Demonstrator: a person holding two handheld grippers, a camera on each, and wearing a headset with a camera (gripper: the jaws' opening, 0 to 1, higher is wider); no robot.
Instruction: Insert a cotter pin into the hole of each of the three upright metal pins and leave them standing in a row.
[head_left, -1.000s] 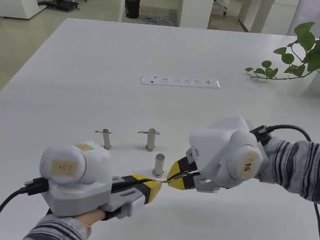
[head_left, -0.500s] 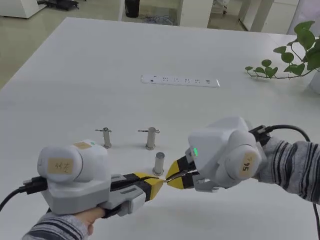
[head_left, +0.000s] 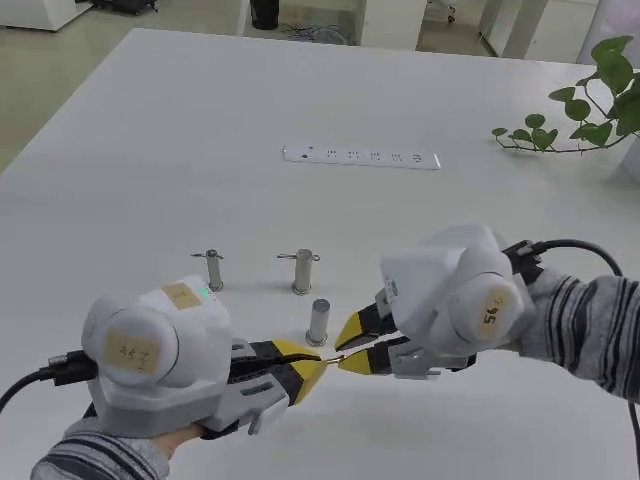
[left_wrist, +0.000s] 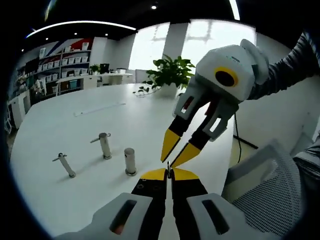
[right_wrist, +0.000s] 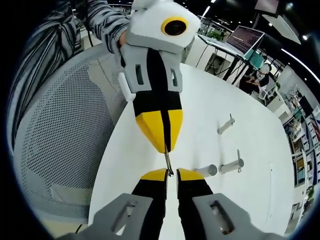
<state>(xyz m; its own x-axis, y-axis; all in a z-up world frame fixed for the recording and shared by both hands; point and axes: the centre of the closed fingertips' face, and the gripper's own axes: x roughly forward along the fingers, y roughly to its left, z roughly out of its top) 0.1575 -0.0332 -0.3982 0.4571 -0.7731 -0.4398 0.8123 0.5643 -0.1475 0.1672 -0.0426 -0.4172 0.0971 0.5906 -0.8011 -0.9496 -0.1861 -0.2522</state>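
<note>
Left hand-held gripper (head_left: 316, 368) held the cotter pin (right_wrist: 168, 162) clamped tight; right hand-held gripper (head_left: 346, 351) stood narrowly parted round its free end, just near of the bare metal pin (head_left: 318, 322) on the counter (head_left: 300, 100), and likely needed a square, firm bite before threading.

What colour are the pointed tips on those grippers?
Yellow, on left gripper and right gripper alike; clearest in the right gripper view.

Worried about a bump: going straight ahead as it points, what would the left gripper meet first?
Likely the right gripper, its jaws just past the cotter pin that the left gripper holds.
</note>
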